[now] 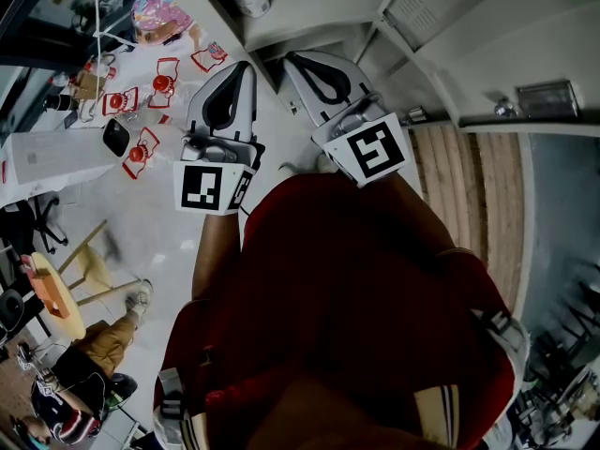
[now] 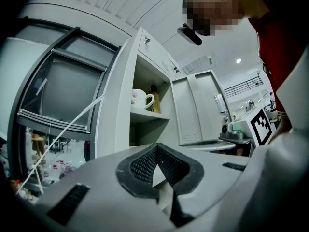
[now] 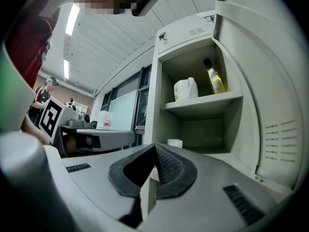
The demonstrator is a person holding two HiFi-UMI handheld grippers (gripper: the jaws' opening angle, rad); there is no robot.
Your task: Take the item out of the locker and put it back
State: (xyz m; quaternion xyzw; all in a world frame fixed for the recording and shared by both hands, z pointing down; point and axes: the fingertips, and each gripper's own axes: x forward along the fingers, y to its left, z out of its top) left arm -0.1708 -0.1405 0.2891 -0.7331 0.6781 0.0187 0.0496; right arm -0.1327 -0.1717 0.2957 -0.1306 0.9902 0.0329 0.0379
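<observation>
The left gripper and right gripper are both closed and empty. They face the open locker, where a mug and bottle share a shelf.

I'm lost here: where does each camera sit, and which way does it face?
Head view: on the head, looking down; red sleeves, left gripper, right gripper.
Left gripper view: on that gripper, along its jaws at the locker.
Right gripper view: likewise, at the same locker.
Shared: both gripper views show the mug and bottle.
</observation>
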